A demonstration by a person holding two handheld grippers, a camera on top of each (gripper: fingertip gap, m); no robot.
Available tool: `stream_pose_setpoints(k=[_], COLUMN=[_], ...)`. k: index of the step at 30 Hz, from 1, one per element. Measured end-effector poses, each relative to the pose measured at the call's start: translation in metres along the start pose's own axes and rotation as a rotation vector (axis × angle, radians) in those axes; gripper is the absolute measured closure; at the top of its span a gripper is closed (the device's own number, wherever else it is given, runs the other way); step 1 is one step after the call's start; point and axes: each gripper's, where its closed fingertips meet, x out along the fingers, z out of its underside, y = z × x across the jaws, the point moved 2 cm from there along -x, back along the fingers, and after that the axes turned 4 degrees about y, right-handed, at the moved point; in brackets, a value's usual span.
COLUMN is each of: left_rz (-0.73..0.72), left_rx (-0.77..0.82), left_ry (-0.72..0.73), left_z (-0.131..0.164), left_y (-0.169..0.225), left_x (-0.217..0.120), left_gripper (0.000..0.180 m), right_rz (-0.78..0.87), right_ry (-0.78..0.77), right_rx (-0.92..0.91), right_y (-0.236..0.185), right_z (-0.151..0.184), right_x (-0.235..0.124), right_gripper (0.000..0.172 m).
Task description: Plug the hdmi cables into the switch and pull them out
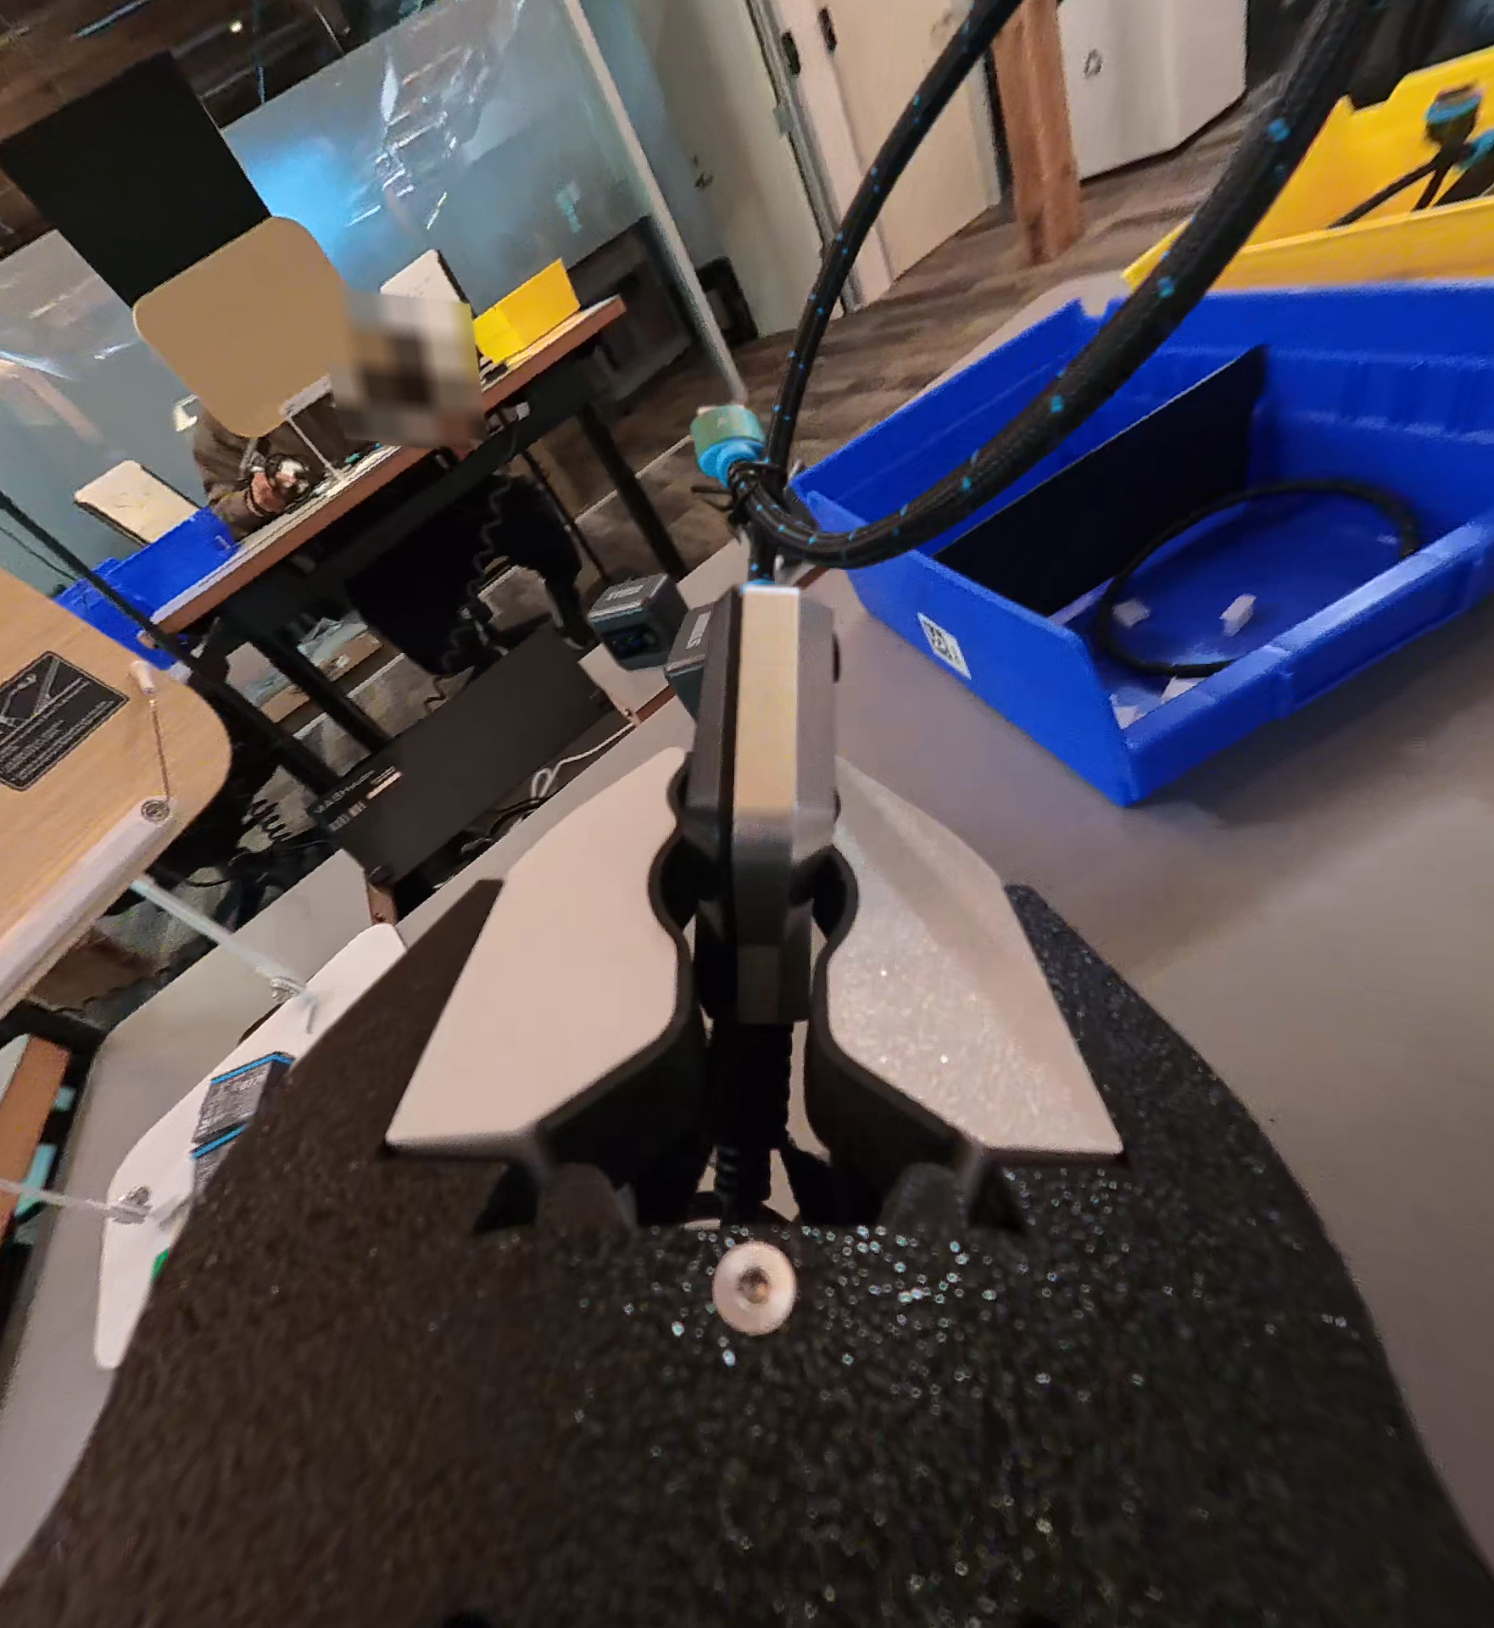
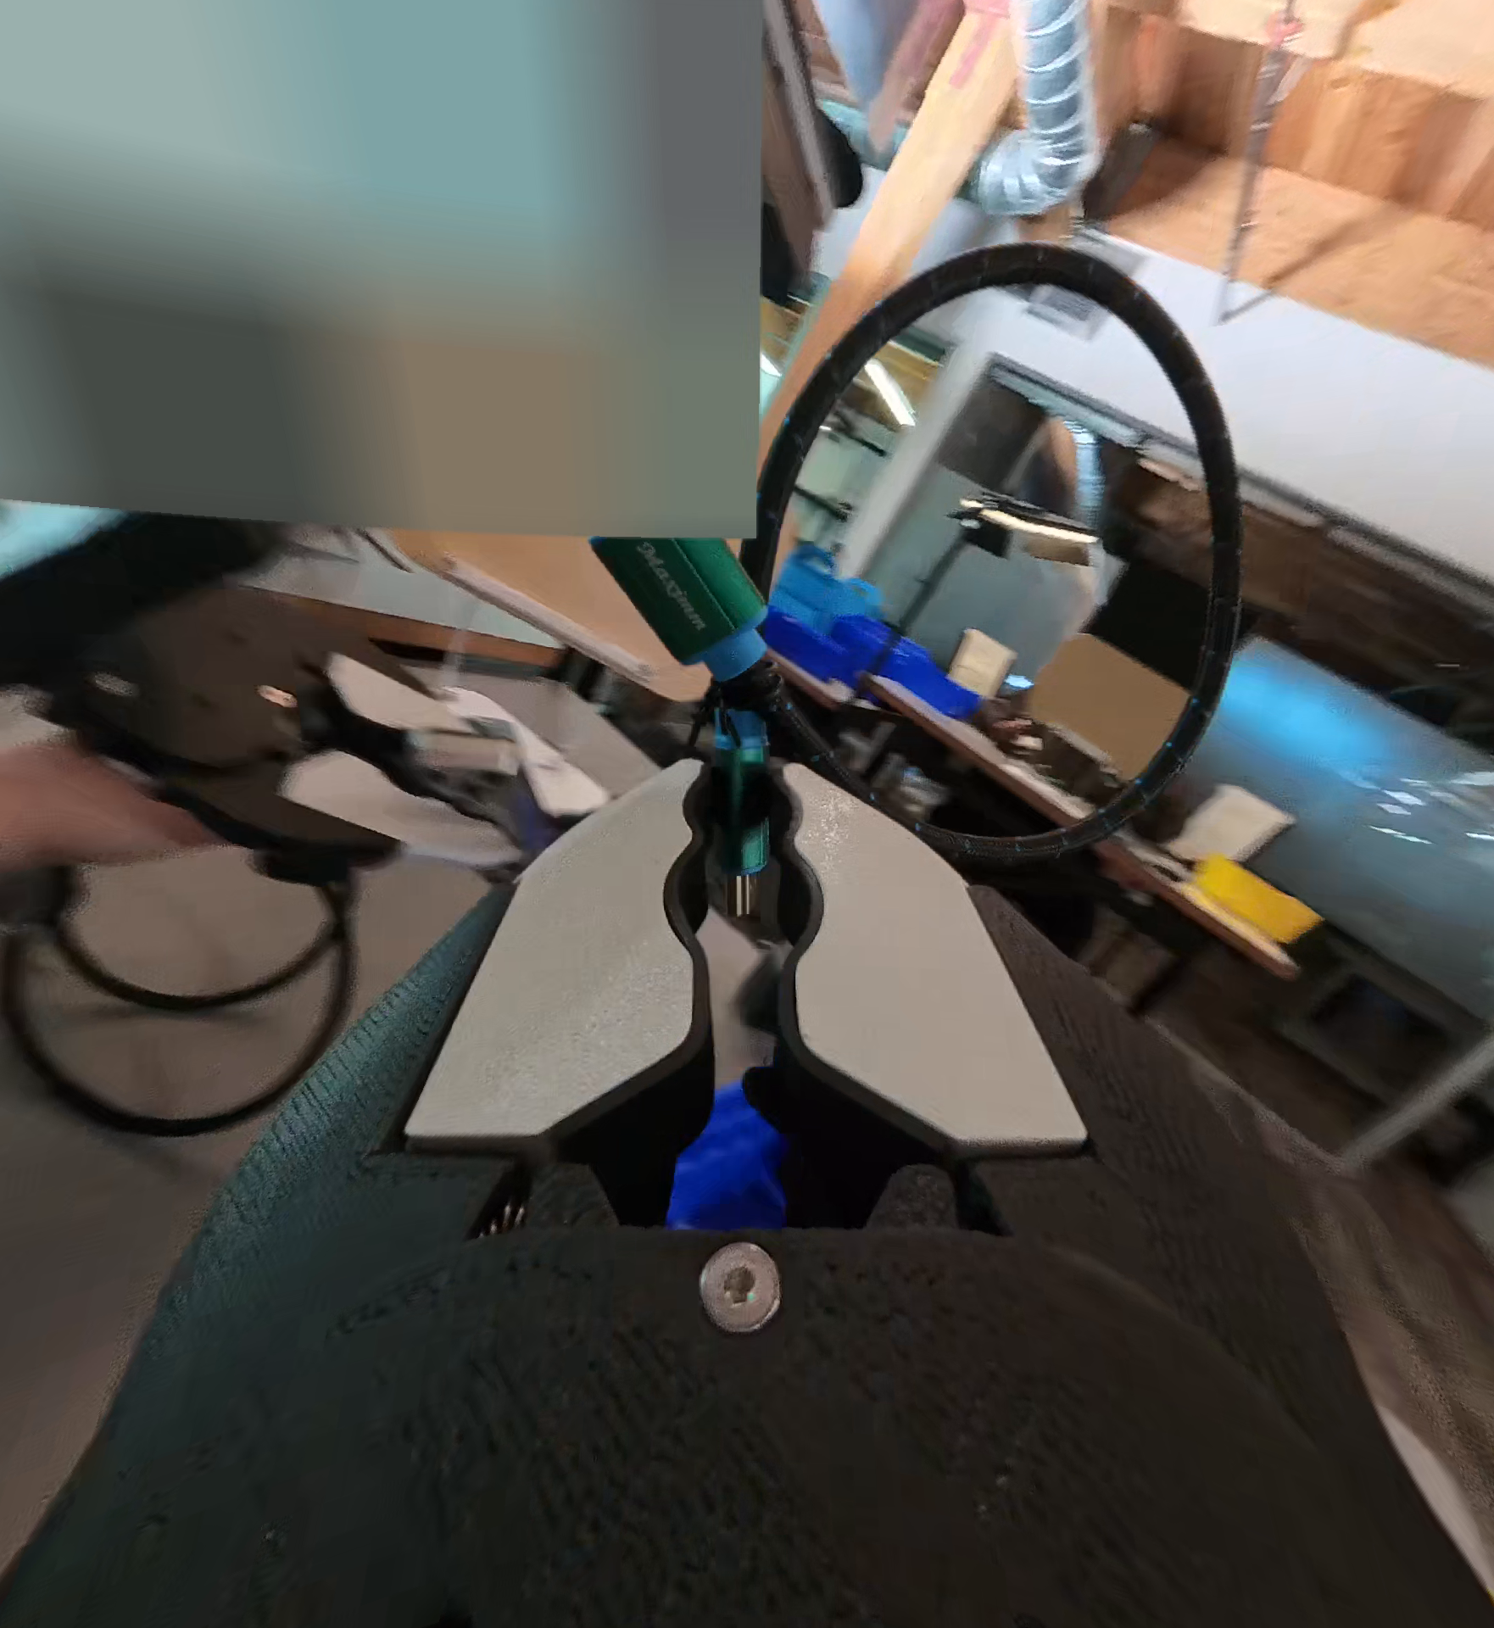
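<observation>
Braided black cable (image 2: 1202, 493) with blue flecks loops from a green metal plug (image 2: 739, 824) that the right gripper (image 2: 739, 846) pinches between narrow grey jaws. The left gripper (image 1: 757, 819) clamps a slim dark-grey hub with a silvery edge (image 1: 765, 731) above the smooth grey table (image 1: 1254, 1013). A blue plastic bin (image 1: 1210, 749) holding a thin black cord stands near on the right, with a yellow bin (image 1: 1386, 238) behind it.

A grey table (image 1: 1254, 925) is lying under the left gripper (image 1: 761, 793). A blue bin (image 1: 1210, 705) is sitting on it ahead and to the right of that gripper, with a yellow bin (image 1: 1386, 238) resting just beyond; two small dark boxes (image 1: 638, 617) are standing just ahead, near the far edge.
</observation>
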Motion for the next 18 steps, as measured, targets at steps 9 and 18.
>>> stream_pose_setpoints(k=[9,18], left_rz=[0.056,0.103], left_rx=[-0.002,-0.054], left_ry=[0.023,-0.009], left_z=[-0.008,0.003], left_y=[0.015,0.008], left_x=[0.003,-0.001], left_gripper=[0.158,0.158], right_rz=[0.03,0.064], right_ry=[-0.089,-0.182], right_rx=[-0.167,-0.421], right_y=[-0.041,-0.028], right_z=[0.044,0.072], right_x=[0.051,0.054], right_gripper=[0.161,0.163])
